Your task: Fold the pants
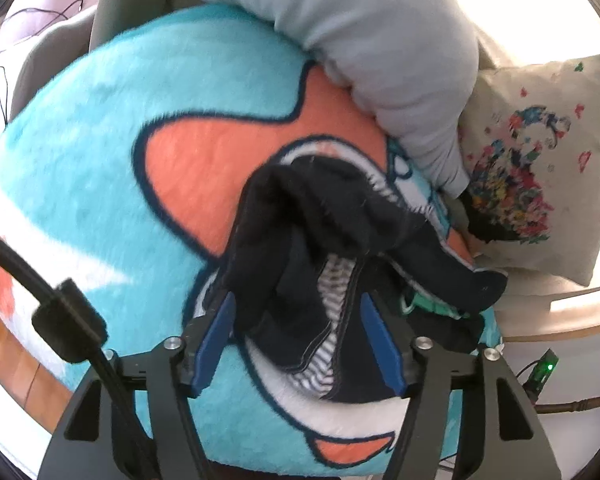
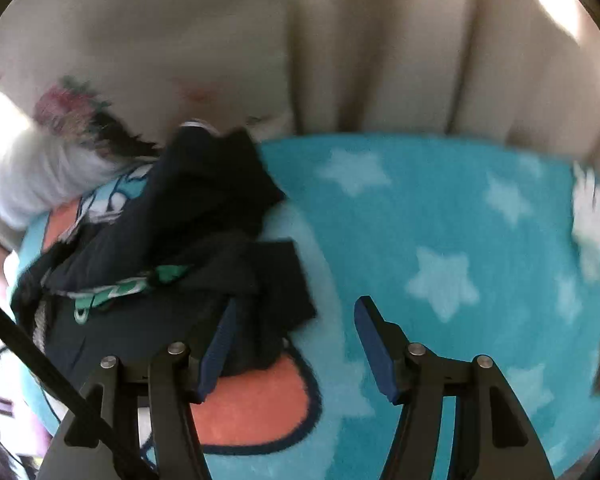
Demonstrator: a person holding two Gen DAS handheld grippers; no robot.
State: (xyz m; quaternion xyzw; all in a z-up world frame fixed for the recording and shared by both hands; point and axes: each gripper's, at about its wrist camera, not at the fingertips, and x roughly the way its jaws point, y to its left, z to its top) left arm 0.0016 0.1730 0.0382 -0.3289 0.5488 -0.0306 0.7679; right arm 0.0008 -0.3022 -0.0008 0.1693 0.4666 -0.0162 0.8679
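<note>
Blue-padded fingers of the left claw [image 1: 298, 322] stand spread at the near edge of the left wrist view, and dark fabric of the pants [image 1: 320, 240] lies between them; whether the pads press the cloth I cannot tell. These pants are navy, crumpled in a heap, and a striped inner lining shows where they are turned open. A green and white printed band [image 1: 432, 306] sticks out of the heap on the right side.

From the right wrist camera, the right claw [image 2: 296, 344] is also spread wide and pinches nothing. Its left finger [image 2: 216, 356] is just beside the near corner of the pants [image 2: 188, 232], its right finger over bare blanket.

Under the heap lies a fluffy turquoise blanket [image 2: 440, 208] with white stars and an orange shape outlined in dark blue. It covers a beige sofa [image 2: 380, 60], whose back cushions rise behind it.

Farther, in the left wrist view, a light grey pillow [image 1: 360, 48] rests on the far edge of the blanket, and a cream cushion with a colourful flower print [image 1: 540, 168] leans to the right of it.
</note>
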